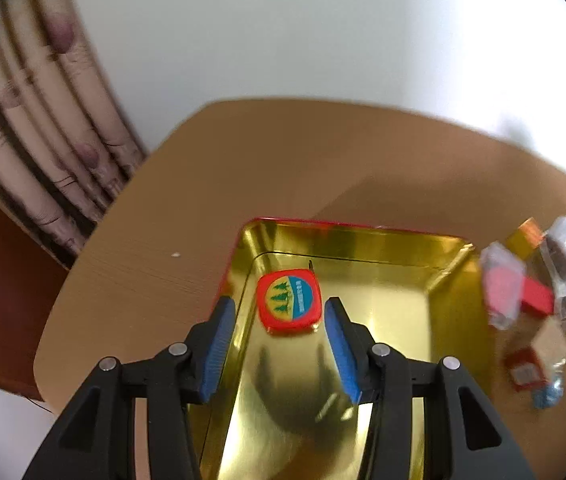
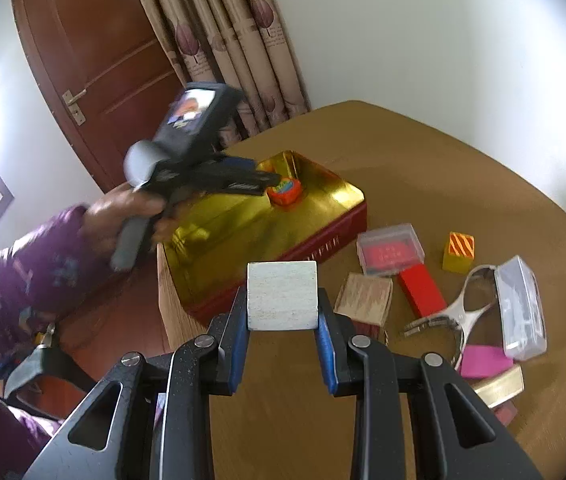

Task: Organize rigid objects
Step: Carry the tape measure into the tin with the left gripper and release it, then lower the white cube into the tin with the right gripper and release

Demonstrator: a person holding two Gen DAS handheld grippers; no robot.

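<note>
**Listener:** What are you carrying, and where does it sit?

**Me:** A pale grey wooden cube [image 2: 282,295], centre of the right wrist view. My right gripper [image 2: 281,334] is clenched on it, blue pads [image 2: 239,344] flat against two opposite faces, cube upright and lifted off the table [image 2: 403,168].

**Listener:** Where does it go?

**Me:** I judge into the gold-lined tin [image 2: 267,224] with red walls, just above and left of the cube. It already holds a red tape measure [image 2: 284,191] near its far end.

**Listener:** And the other tongs?

**Me:** My left gripper [image 1: 279,312] is released. In its own view the jaws stand apart over the tin [image 1: 363,240], the tape measure [image 1: 289,303] lying on the floor between and beyond the tips, untouched. In the right view, that tool and my purple sleeve [image 2: 23,272] fill the left side.

**Listener:** How do you set the cube down well?

**Me:** Clear the near red wall, keep the cube level, lower it onto bare gold away from the tape measure, and only then let go. My left tool hangs over the tin, so I should mind a collision.

**Listener:** What else waits?

**Me:** At right: a clear case [image 2: 391,250], a yellow striped block [image 2: 459,252], a red block [image 2: 421,290], metal tongs [image 2: 459,312].
</note>
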